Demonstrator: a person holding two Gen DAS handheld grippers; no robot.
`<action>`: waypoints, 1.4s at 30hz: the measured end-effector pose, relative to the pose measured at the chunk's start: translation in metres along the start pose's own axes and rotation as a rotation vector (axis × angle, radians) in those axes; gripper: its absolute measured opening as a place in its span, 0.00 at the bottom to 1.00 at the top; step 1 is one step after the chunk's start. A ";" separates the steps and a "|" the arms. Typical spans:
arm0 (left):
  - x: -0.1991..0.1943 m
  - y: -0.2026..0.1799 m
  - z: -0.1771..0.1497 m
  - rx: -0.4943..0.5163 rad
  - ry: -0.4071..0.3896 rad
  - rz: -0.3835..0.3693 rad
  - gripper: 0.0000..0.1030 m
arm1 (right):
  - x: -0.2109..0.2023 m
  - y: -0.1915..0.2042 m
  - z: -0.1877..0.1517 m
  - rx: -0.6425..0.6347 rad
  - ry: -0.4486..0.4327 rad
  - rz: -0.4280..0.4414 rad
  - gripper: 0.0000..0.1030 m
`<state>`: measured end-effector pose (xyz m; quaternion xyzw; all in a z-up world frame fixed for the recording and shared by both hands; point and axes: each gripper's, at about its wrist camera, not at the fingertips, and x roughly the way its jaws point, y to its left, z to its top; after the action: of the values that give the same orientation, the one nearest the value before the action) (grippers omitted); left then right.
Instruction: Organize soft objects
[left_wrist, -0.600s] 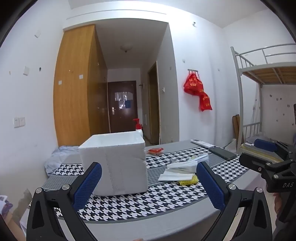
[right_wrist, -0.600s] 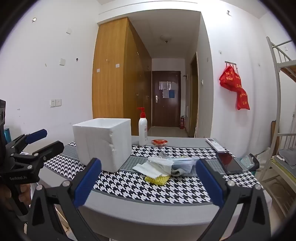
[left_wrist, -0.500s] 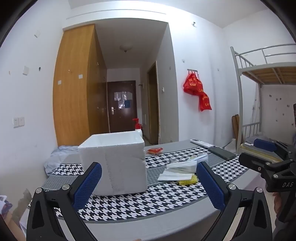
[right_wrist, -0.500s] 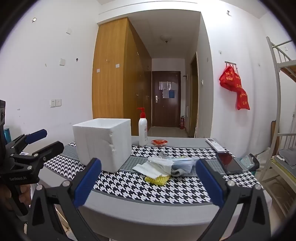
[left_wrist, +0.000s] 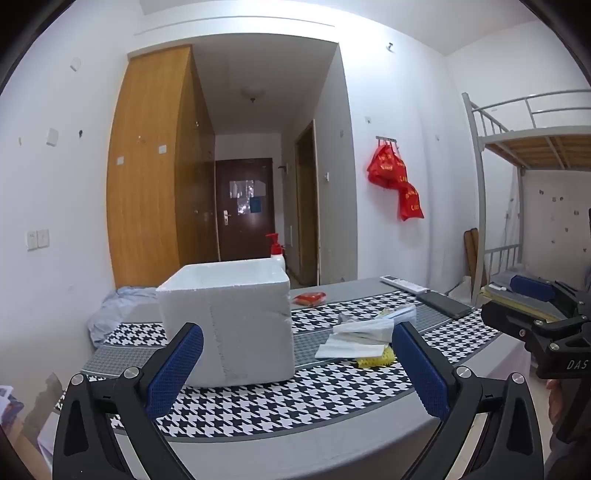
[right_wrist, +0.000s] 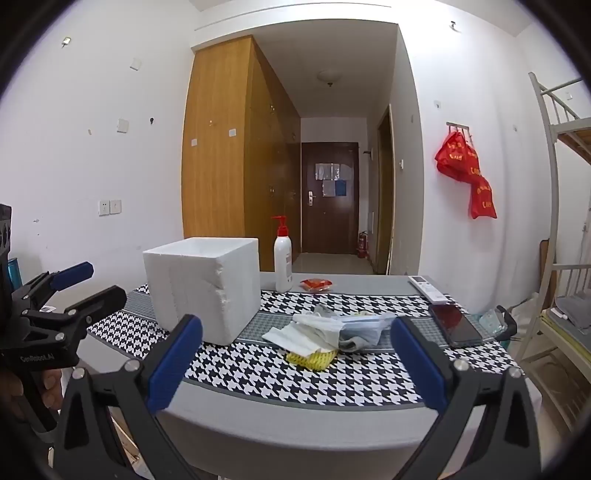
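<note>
Soft objects (right_wrist: 332, 332), a heap of white cloths, a grey rag and a yellow mesh piece, lie on the houndstooth table runner (right_wrist: 258, 373), just right of the white foam box (right_wrist: 203, 288) (open-topped, likely the bin for them). Nothing looks started yet: this seems the approach step. Next, one tool must reach forward over the near table edge and close on a cloth. Both the left gripper (left_wrist: 295, 369) and right gripper (right_wrist: 295, 363) gape fully wide, empty, touching nothing.
</note>
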<state>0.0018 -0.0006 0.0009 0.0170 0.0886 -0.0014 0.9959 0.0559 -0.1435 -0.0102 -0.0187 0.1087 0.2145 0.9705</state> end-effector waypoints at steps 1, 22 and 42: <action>0.000 0.000 0.000 -0.003 0.003 0.003 0.99 | 0.000 -0.001 0.000 0.001 0.000 0.000 1.00; -0.001 0.001 0.001 -0.001 -0.003 0.018 0.99 | 0.001 0.004 -0.003 0.005 0.008 -0.008 1.00; 0.000 0.001 0.001 0.005 0.010 0.020 0.99 | 0.002 0.004 -0.002 0.006 0.007 -0.003 1.00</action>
<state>0.0015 0.0006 0.0022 0.0205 0.0935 0.0081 0.9954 0.0557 -0.1393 -0.0127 -0.0167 0.1127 0.2126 0.9705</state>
